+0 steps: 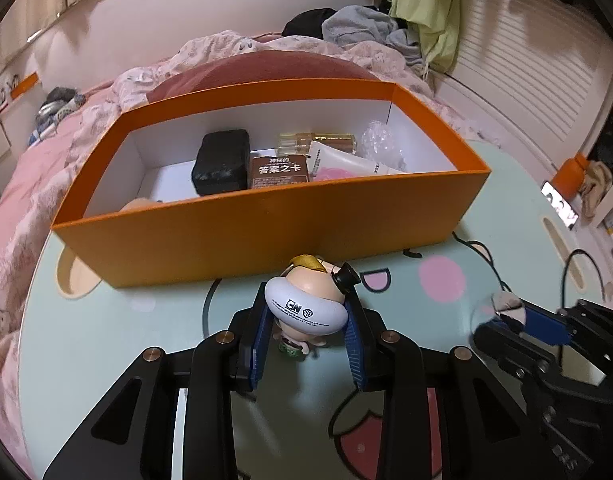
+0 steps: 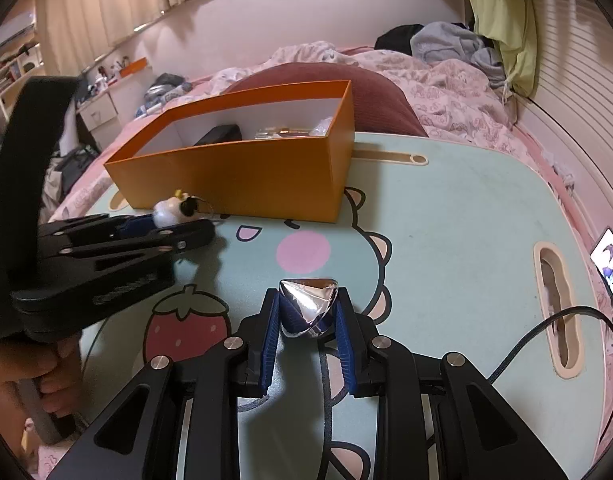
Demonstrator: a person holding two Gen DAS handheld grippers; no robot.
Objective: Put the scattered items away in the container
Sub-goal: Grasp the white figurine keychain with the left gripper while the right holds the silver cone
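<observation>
An orange box [image 1: 266, 224] with white inside stands on the mint cartoon table [image 1: 118, 332]; it also shows in the right wrist view [image 2: 234, 176]. It holds a black case [image 1: 222, 164], a brown card box [image 1: 278, 172], a gold bottle set and a white tube. My left gripper [image 1: 306, 312] is shut on a small toy figurine [image 1: 306, 304] with a white base, just in front of the box's near wall; the figurine also shows in the right wrist view [image 2: 172, 206]. My right gripper [image 2: 308, 312] is shut on a shiny silver triangular object [image 2: 308, 304], held above the table right of the left gripper.
A bed with pink bedding [image 2: 446, 80], a dark red cushion [image 2: 338, 76] and piled clothes [image 1: 366, 28] lies behind the table. A black cable [image 2: 546, 336] and a lit phone [image 2: 612, 264] are at the right. The table has a slot handle [image 2: 558, 312].
</observation>
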